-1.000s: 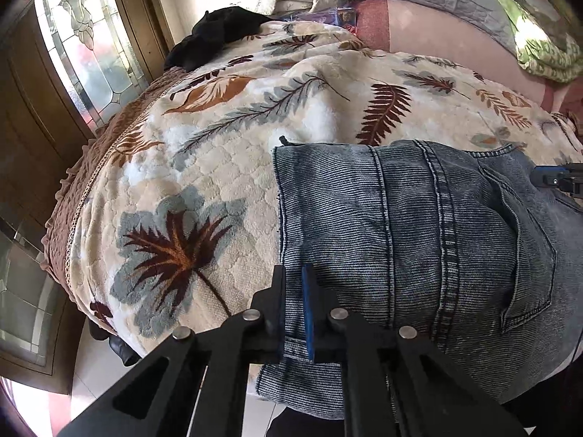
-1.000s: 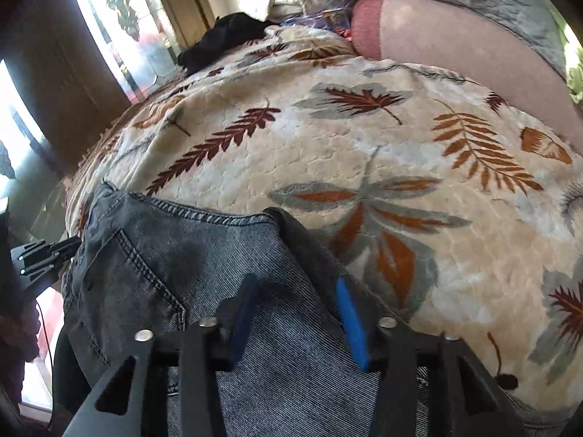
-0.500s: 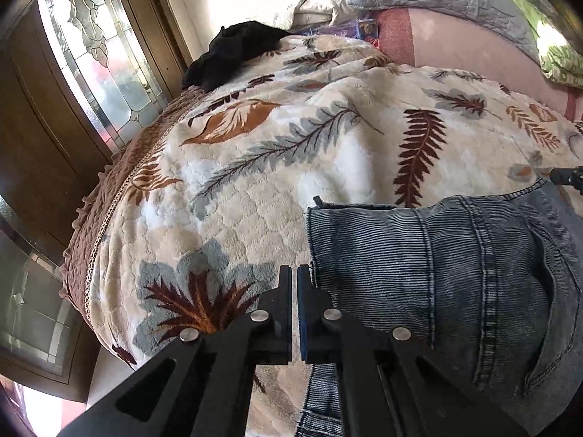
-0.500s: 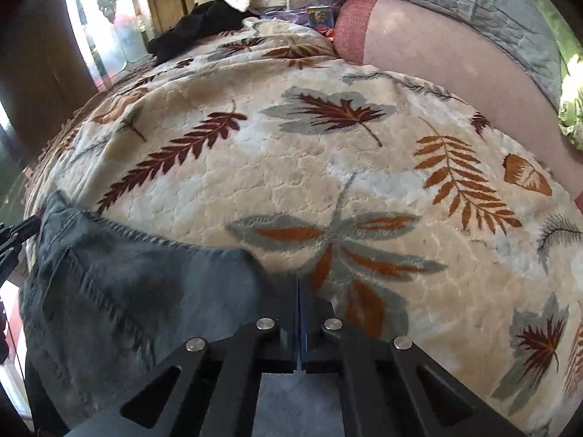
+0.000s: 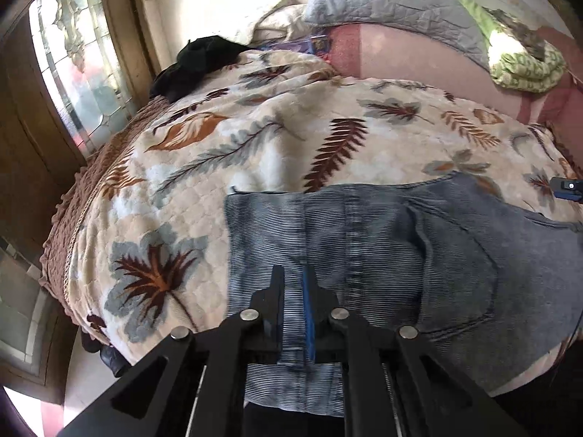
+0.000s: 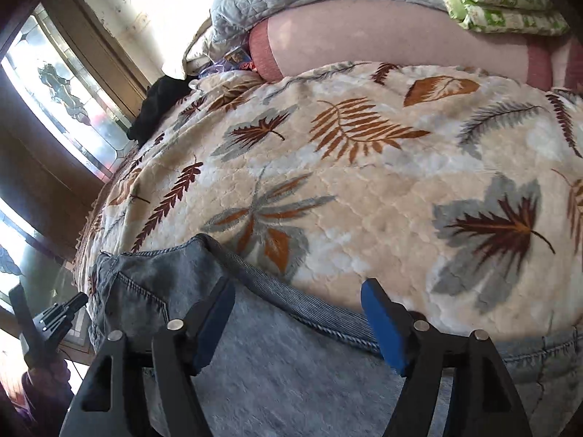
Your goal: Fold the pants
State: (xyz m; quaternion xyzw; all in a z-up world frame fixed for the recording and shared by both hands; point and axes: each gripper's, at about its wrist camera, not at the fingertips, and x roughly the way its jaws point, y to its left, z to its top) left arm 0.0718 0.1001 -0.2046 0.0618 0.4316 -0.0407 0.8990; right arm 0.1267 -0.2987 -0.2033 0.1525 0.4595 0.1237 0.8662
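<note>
Right wrist — folded jeans (image 6: pixel 255 382) on bedspread (image 6: pixel 364 200)

Home bedroom: bed (image 5: pixel 291 153), pillows (image 5: pixel 393 3).

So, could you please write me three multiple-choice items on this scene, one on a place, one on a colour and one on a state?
1. Where do the folded blue-grey denim pants lie?
A. on the near edge of the leaf-patterned cream bedspread
B. on the floor
C. on the grey quilted pillow

2. What colour are the pads on the right gripper?
A. red
B. blue
C. white

3. How do the right gripper's jaws stand?
A. clamped on a pillow
B. shut on nothing
C. wide apart over the denim, opening

Answers: 1 A, the pants rest on the bedspread by its near edge. 2 B, both pads show blue. 3 C, a broad gap shows between the pads, neither pressing on the cloth.
</note>
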